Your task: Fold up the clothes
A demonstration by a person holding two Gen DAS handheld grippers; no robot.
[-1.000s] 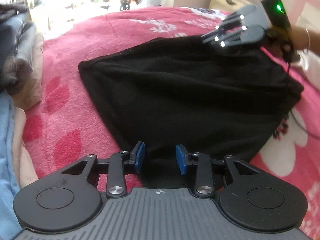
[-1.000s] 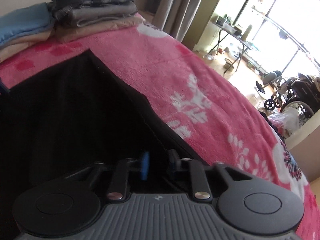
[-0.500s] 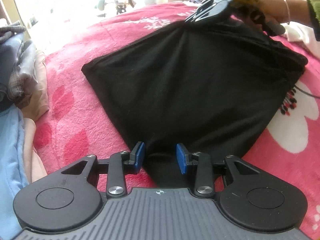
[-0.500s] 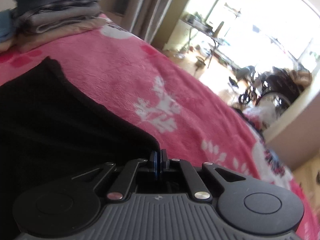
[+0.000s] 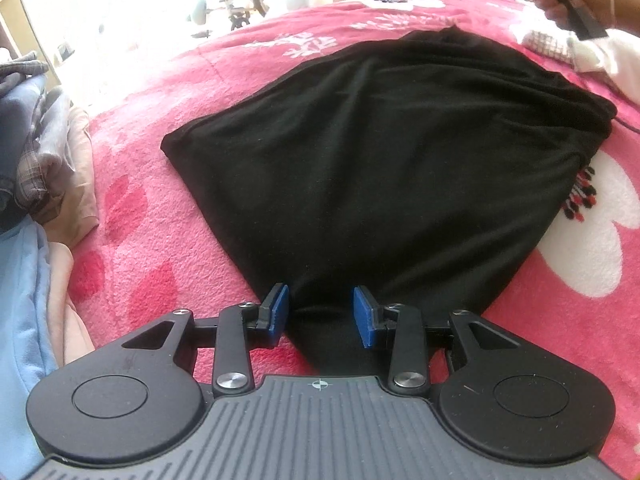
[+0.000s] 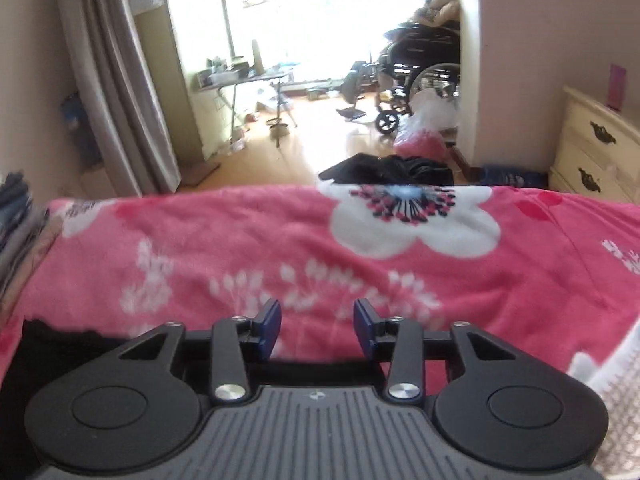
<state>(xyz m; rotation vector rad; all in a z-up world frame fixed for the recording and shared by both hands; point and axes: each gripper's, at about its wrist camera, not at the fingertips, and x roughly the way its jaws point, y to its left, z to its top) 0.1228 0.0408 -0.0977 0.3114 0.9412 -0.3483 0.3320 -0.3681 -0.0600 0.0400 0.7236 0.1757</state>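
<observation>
At the bed's near edge the left tongs (image 5: 320, 310) straddle the bunched near corner of the black knit garment (image 5: 384, 152), blue pads just beside it, though I cannot tell whether they pinch. It lies as one rough fold mid-bed on the pink flowered fleece blanket (image 5: 160, 208), so further folds remain. Toward the far edge the right tongs (image 6: 318, 328) are opening, empty, while folded clothes (image 5: 36, 136) are stacked at the left edge.

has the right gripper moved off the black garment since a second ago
Yes. The right gripper, jaws opening and empty, now looks across bare pink blanket; the black garment, earlier filling its view, sits only at the lower left.
</observation>
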